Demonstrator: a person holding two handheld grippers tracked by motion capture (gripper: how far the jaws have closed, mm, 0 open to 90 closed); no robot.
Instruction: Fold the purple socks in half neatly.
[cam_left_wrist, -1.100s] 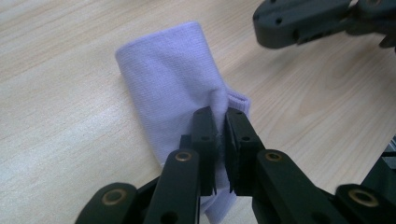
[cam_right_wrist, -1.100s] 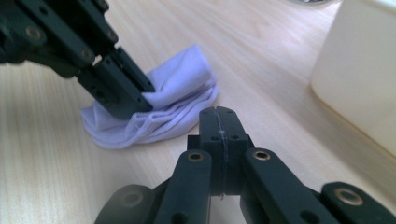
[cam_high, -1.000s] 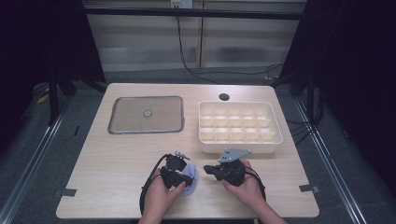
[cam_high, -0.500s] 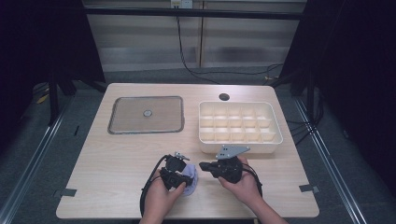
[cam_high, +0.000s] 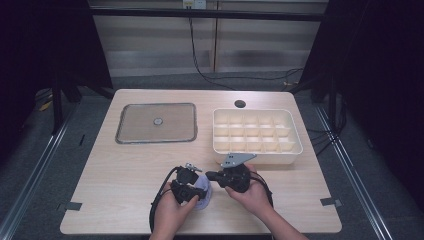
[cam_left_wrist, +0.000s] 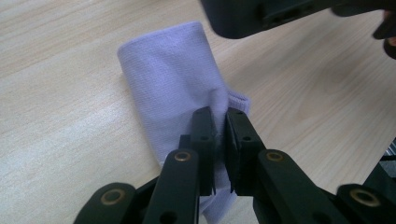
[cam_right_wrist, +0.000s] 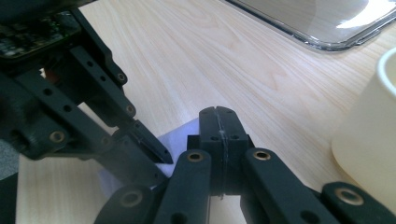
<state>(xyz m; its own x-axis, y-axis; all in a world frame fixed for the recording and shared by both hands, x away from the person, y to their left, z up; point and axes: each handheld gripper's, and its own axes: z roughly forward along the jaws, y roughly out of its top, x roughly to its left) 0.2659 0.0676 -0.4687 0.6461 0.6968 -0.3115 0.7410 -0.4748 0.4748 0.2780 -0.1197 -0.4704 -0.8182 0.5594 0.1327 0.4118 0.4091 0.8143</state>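
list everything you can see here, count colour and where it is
cloth: 1, pale lilac, folded, near edge of the table between the two claws, pinched at one end
lid: 1, clear with a small centre knob, flat on the table's far left
divided box: 1, cream, many open compartments, table's far right
table: 1, light wood, with a dark round hole at its far edge
tape marks: 2, grey, near the front corners
left claw: 1, black, jaws closed on the cloth
right claw: 1, black, jaws pressed together, tips just over the cloth's edge; whether it holds any cloth cannot be told
hands: 2, one gripping each claw
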